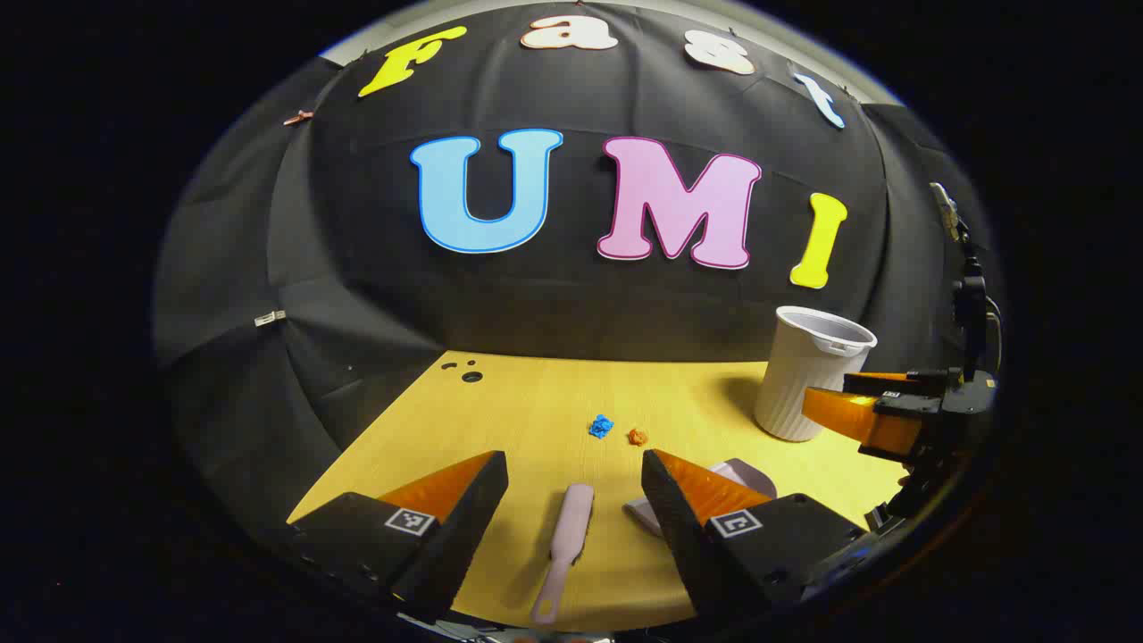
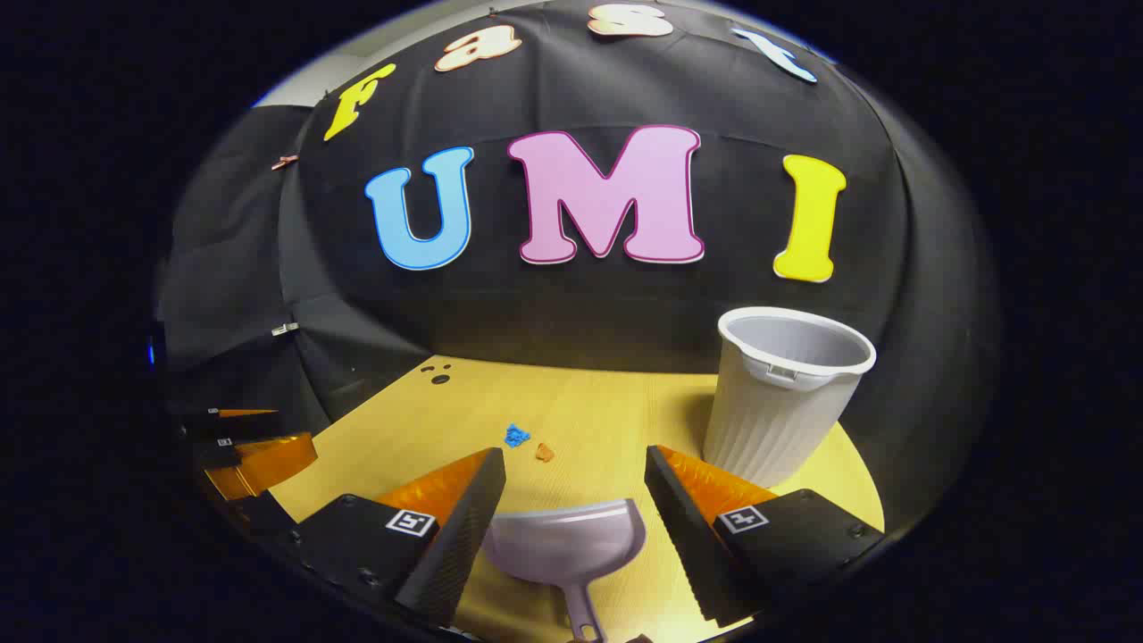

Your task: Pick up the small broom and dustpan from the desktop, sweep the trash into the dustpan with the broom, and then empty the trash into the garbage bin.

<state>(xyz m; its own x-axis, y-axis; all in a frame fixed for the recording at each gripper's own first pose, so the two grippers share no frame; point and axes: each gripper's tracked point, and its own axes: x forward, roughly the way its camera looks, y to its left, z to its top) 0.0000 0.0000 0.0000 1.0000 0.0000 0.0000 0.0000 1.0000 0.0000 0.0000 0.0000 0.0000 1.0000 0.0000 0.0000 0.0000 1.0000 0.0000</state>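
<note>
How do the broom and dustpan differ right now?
The broom is a narrow, straight pale pink stick shape; the dustpan is a broad scoop with a thin handle. The broom lies between the open left gripper fingers, the dustpan between the right gripper fingers. Both lie ungrasped on the desktop.

Pale wood worktop [image 1: 536, 402]. On it lie a pink broom [image 1: 567, 545], a pink dustpan [image 2: 567, 540], and blue scrap [image 1: 601, 427] near orange scrap [image 1: 636, 437]. White ribbed bin [image 2: 781, 397] stands at the right.

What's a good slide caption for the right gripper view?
Open right claw poised over the dustpan, garbage bin beside it.
</note>
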